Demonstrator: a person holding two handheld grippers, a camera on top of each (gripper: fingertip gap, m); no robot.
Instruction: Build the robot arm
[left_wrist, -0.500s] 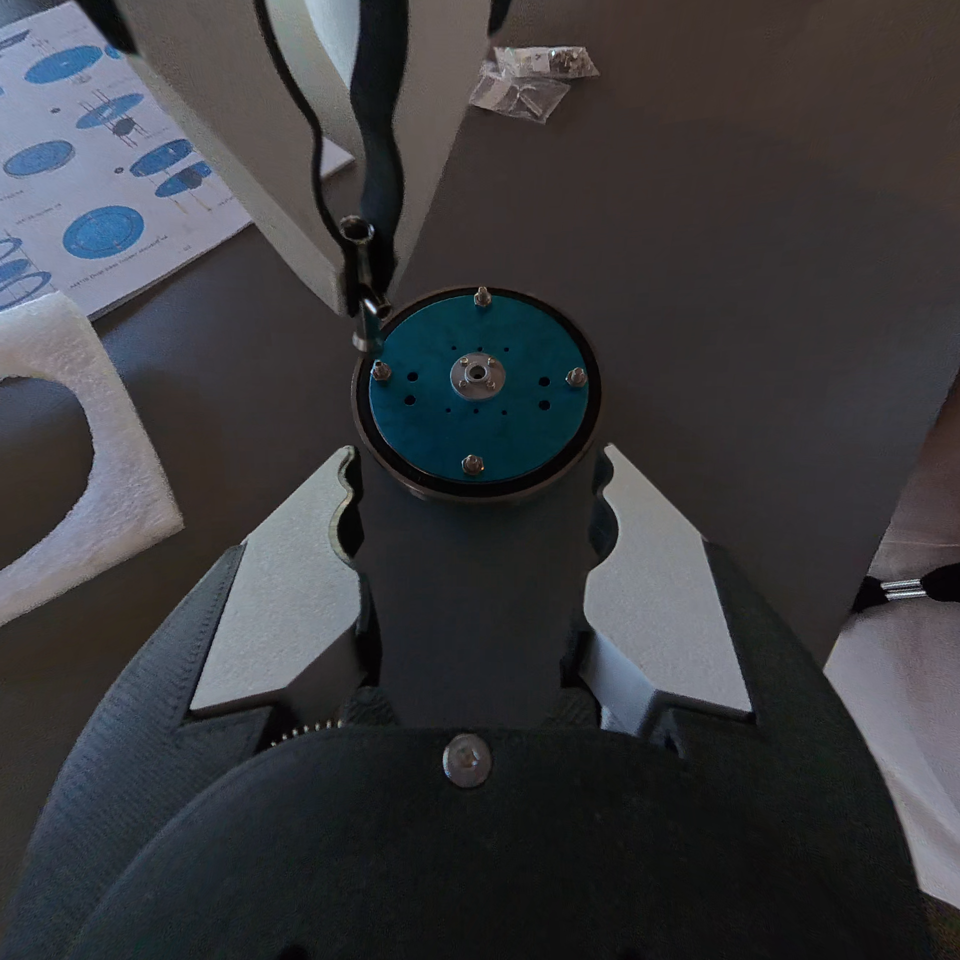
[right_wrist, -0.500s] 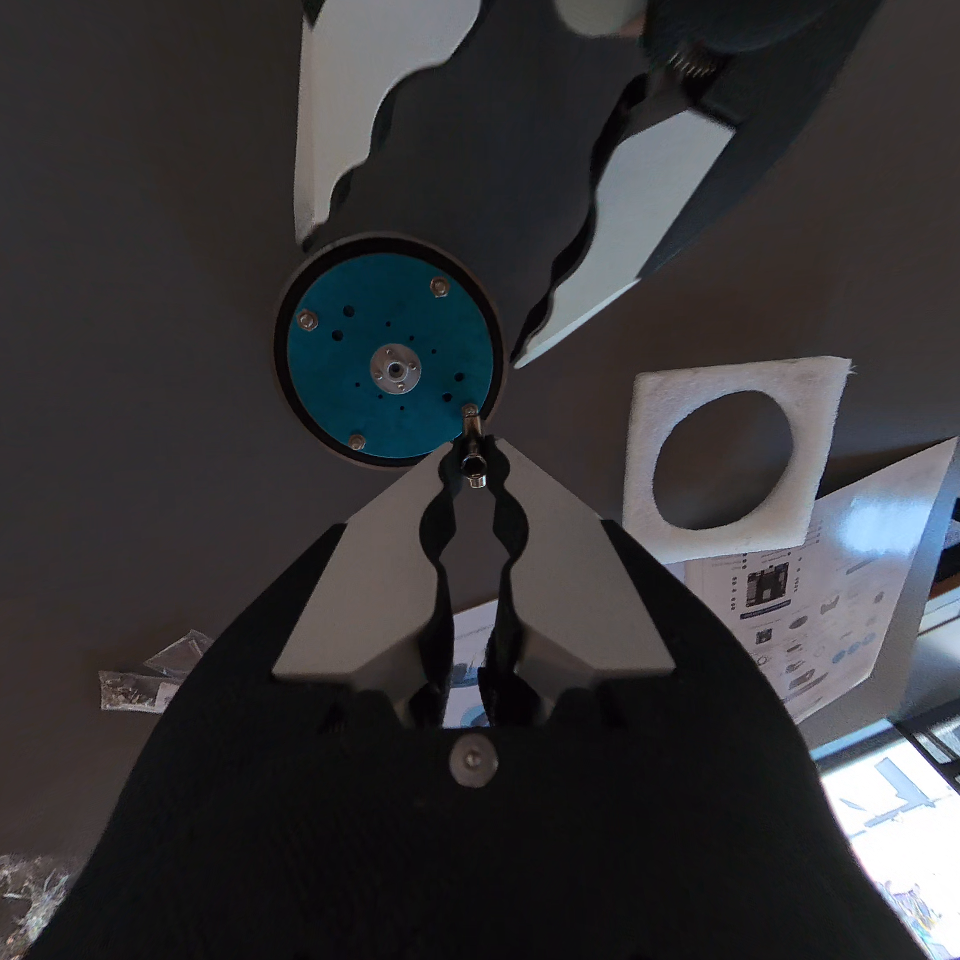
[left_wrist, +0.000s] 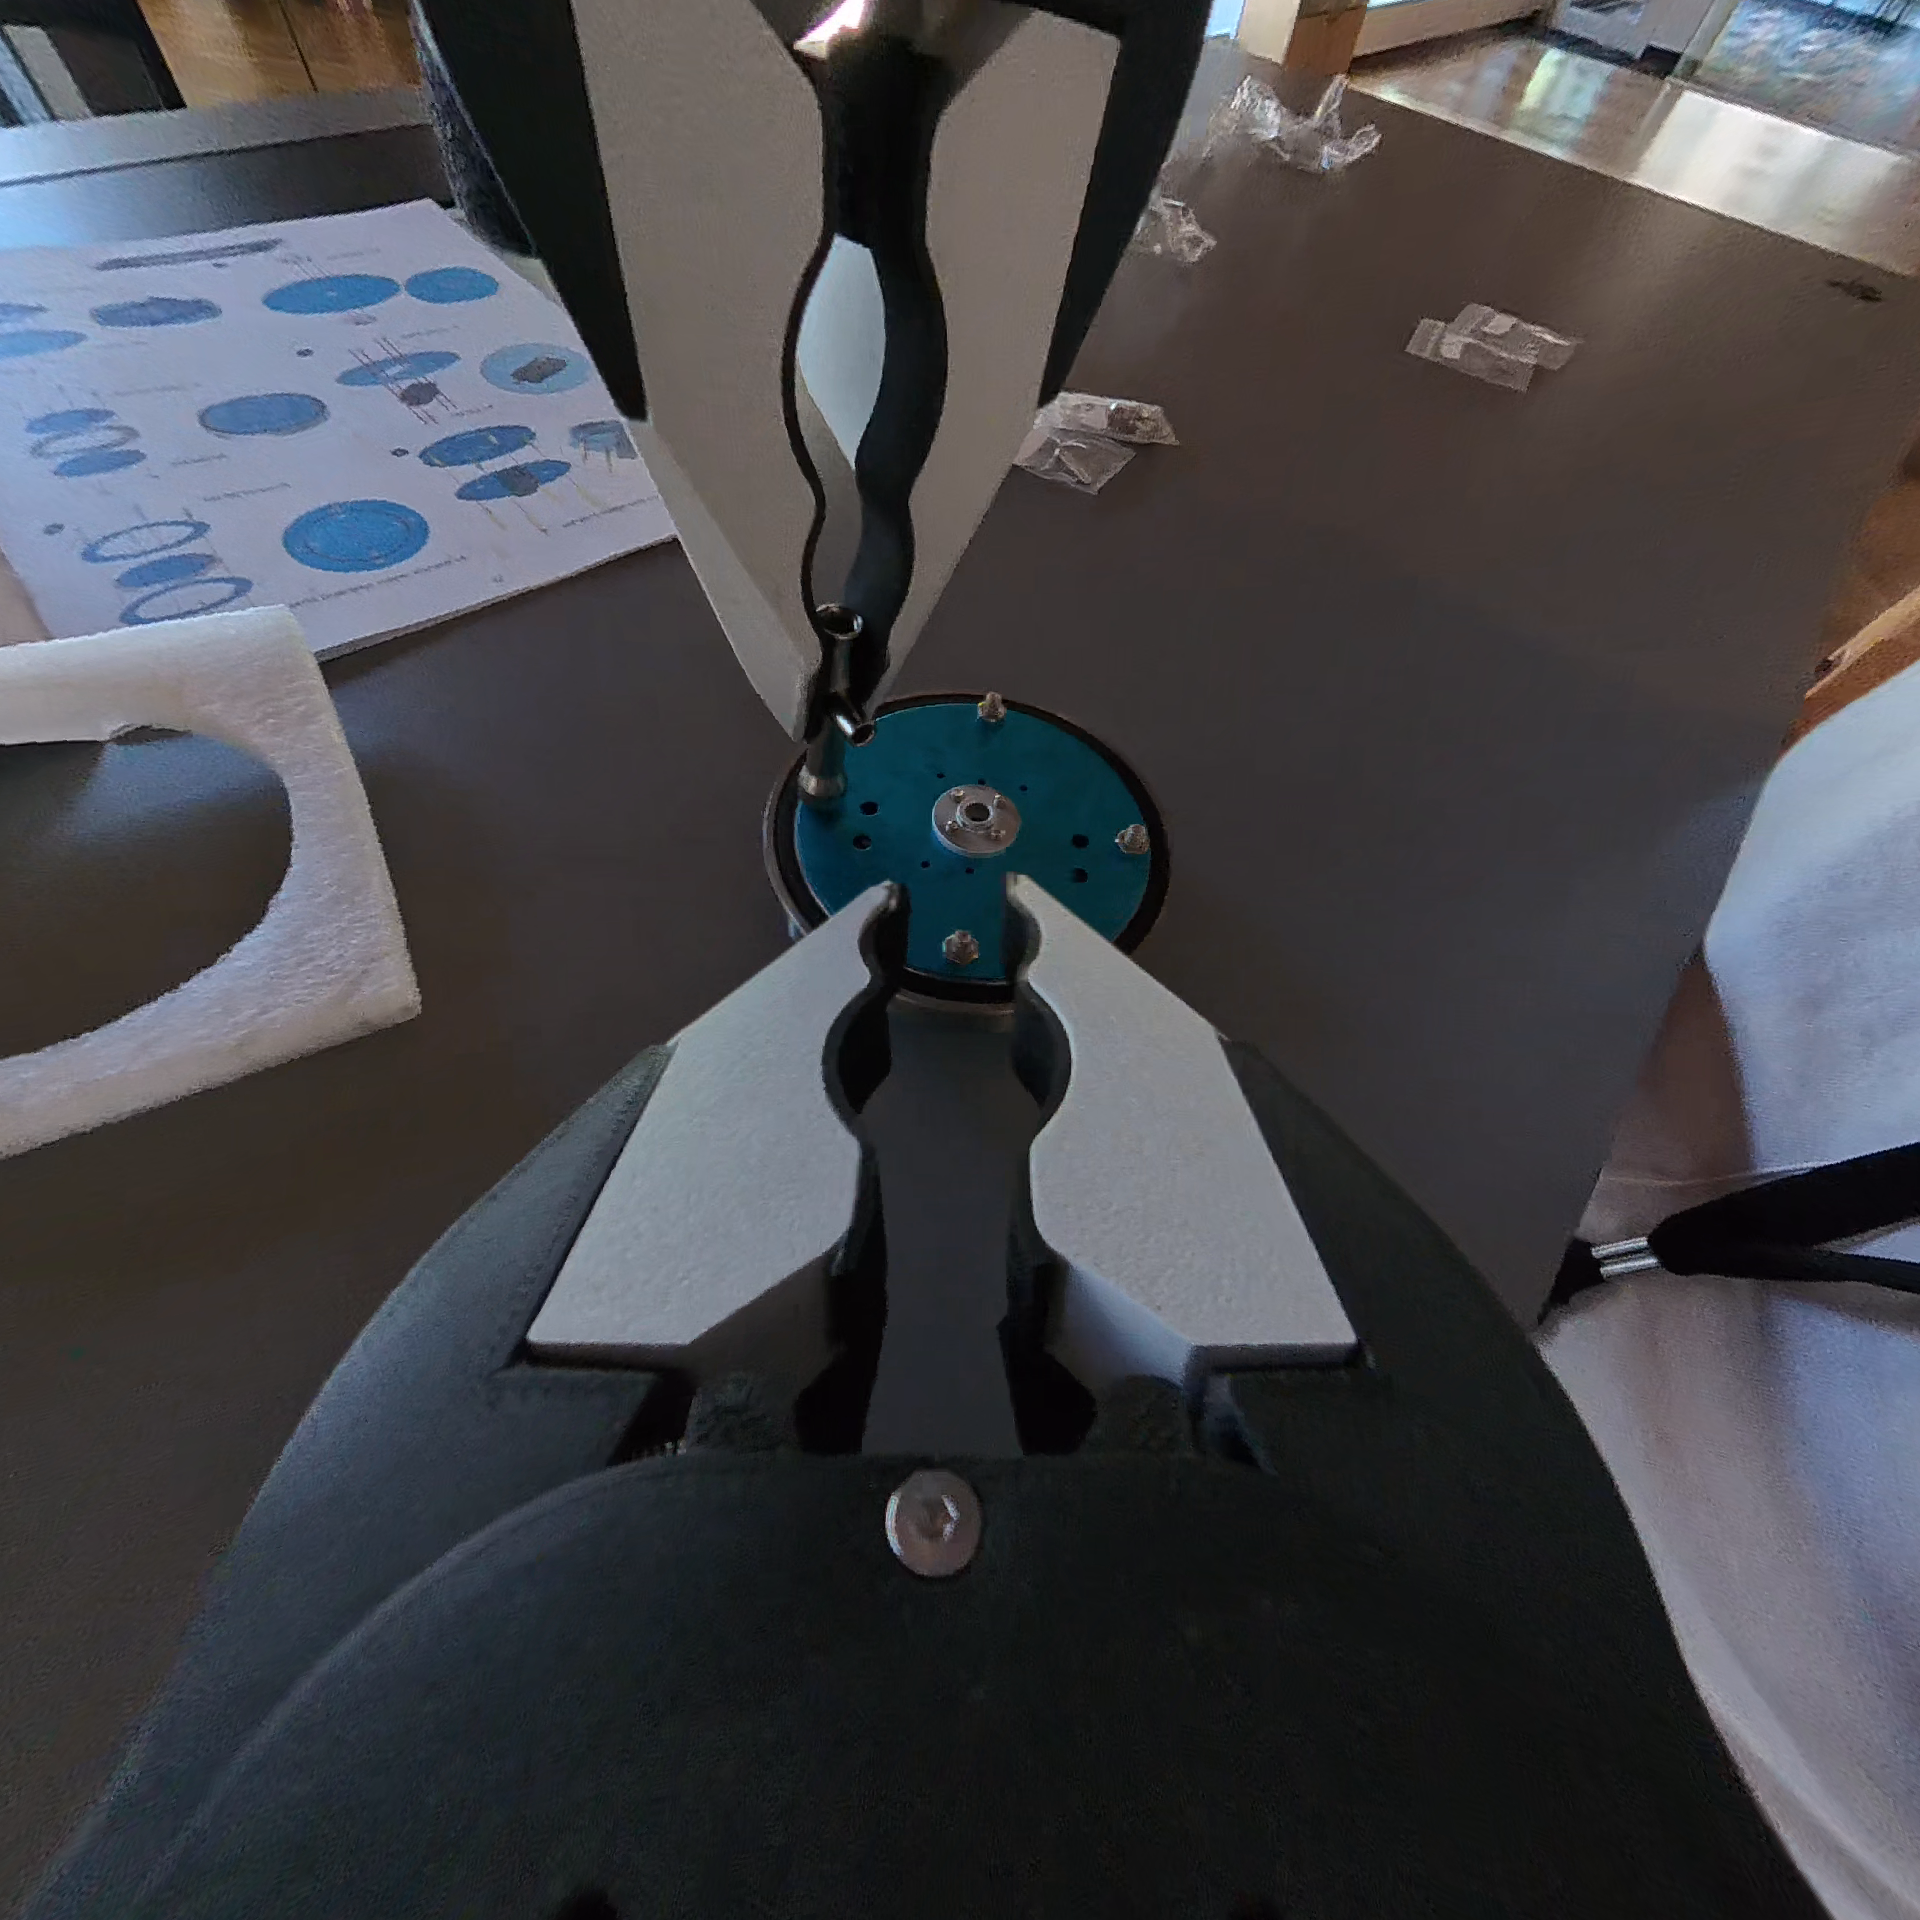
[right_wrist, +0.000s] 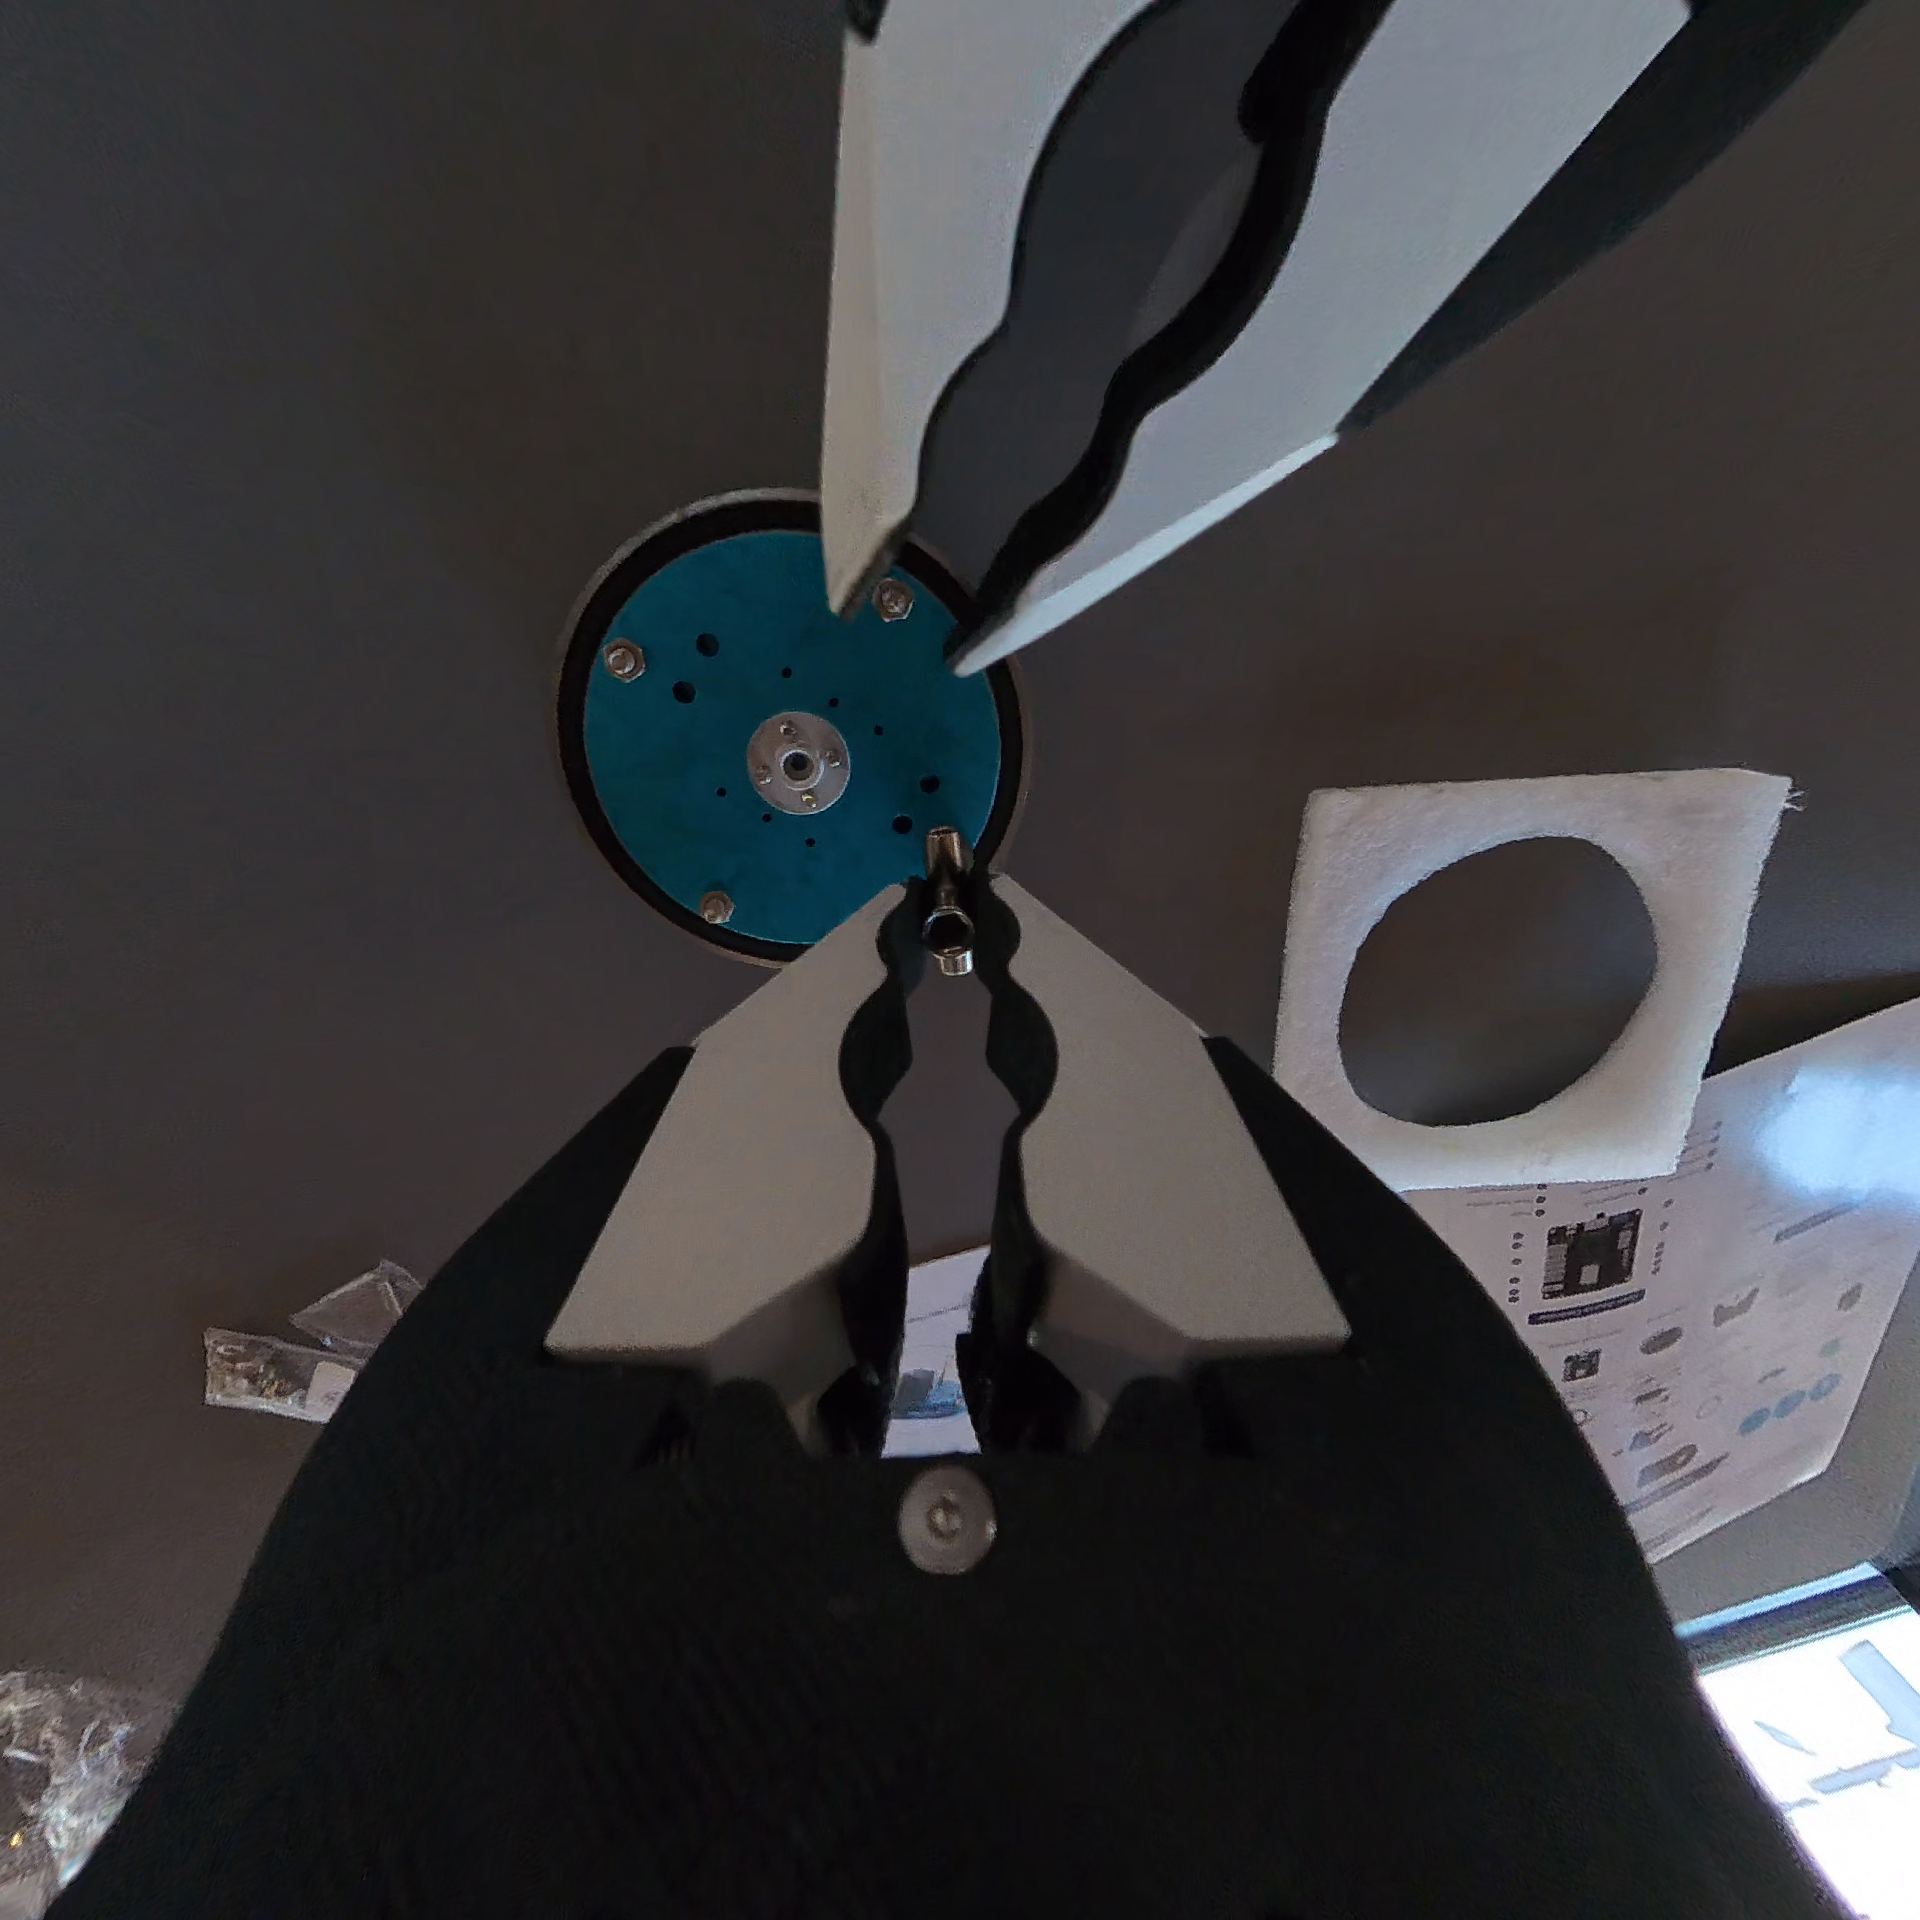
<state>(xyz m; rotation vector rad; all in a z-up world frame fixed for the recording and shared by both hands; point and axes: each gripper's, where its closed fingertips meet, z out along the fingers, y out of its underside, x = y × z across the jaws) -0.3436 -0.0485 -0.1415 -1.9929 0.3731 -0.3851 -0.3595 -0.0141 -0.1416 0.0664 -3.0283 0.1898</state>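
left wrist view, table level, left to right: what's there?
white foam frame → small metal socket wrench held by the right gripper → blue disc with nuts, left gripper open over its near edge → clear plastic bag

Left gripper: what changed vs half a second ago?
The left gripper moved forward and narrowed; its jaws, earlier wide and short of the blue disc, now overlap its near edge, flanking a nut. Unchanged: the right gripper stays shut on the small metal socket wrench at the rim; the disc hasn't moved.
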